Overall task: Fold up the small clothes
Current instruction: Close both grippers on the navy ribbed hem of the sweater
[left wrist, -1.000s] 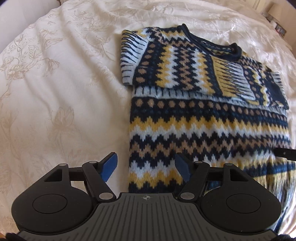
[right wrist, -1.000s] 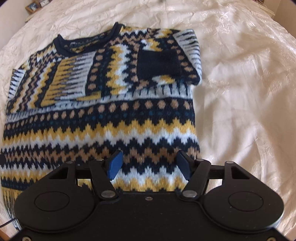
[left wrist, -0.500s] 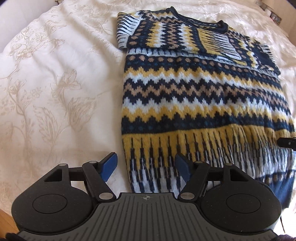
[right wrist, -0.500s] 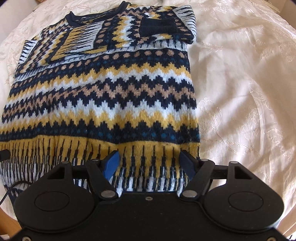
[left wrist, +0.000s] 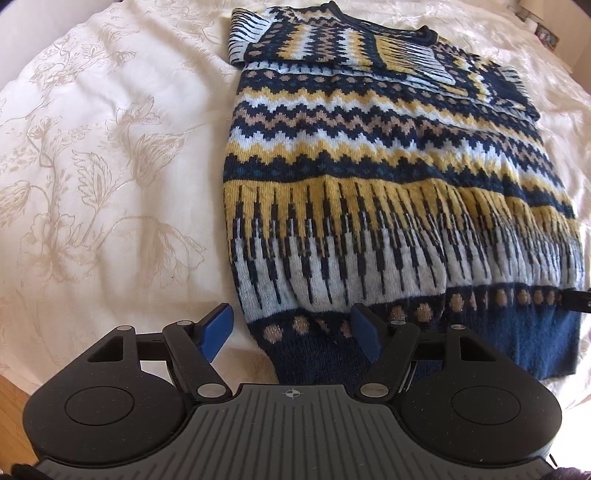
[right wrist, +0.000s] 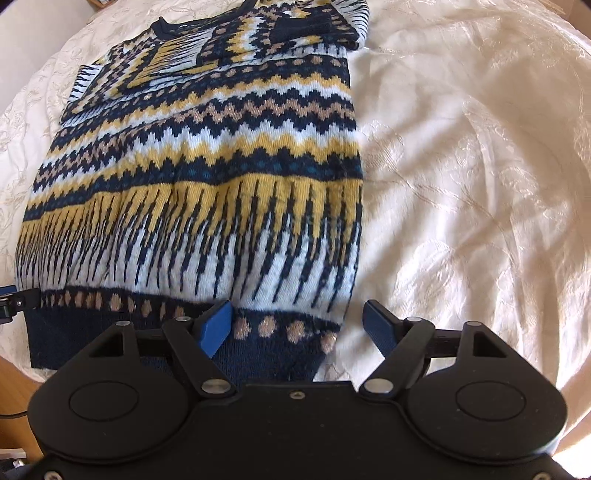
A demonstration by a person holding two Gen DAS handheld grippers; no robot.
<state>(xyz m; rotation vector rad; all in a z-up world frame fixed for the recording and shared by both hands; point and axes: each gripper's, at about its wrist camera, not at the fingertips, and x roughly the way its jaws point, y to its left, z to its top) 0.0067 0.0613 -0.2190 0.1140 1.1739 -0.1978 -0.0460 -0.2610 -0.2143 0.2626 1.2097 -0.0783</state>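
So far, only sleeves tucked in on the knitted sweater (left wrist: 388,177) lying flat on the bed (left wrist: 110,166), bottom not yet folded up, left gripper (left wrist: 291,328) and right gripper (right wrist: 297,325) wide apart, empty, by hem corners.

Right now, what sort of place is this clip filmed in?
Probably a bedroom: the navy, yellow and white patterned knit sweater lies on a cream floral-embroidered bedspread, with wooden floor past its edge.

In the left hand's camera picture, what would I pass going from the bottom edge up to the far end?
Left gripper → sweater's navy hem → white-and-navy spikes → yellow zigzag bands → folded-in sleeves → navy collar → cream bedspread beyond.
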